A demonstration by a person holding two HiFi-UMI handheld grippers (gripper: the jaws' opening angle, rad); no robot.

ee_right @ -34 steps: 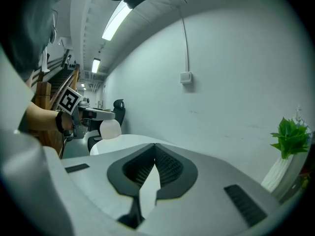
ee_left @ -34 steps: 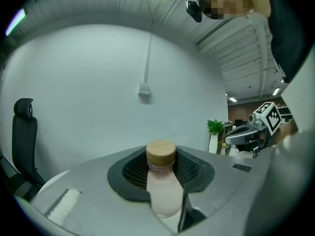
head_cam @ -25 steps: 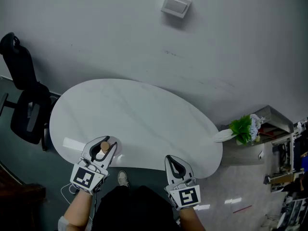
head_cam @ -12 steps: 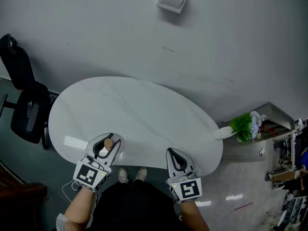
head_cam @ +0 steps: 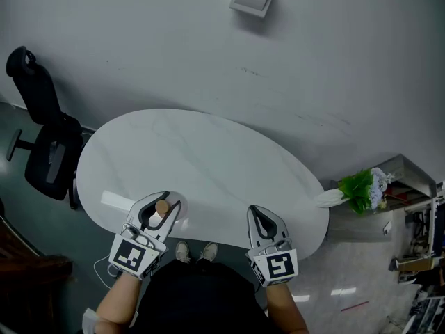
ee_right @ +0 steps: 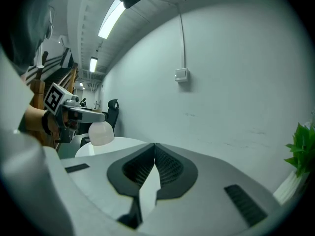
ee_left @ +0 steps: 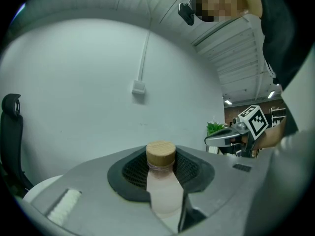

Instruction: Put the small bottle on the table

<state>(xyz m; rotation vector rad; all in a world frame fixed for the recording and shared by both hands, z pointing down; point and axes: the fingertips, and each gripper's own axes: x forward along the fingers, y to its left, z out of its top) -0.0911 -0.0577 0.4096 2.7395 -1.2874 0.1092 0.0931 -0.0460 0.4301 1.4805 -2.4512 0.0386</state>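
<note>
You are holding the small bottle at the near edge of the white bench.
Your left tool is clamping the tan-capped, upright small bottle between its jaws at the lower left of the head view. Your right tool is hovering at lower centre by the same edge, with its jaws pressing together on nothing.

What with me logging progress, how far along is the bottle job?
Done: the left gripper holds the small bottle. In hand: it hangs over the table's near edge, not visibly set down. Left: lower it, release. The right gripper is shut, empty.
</note>
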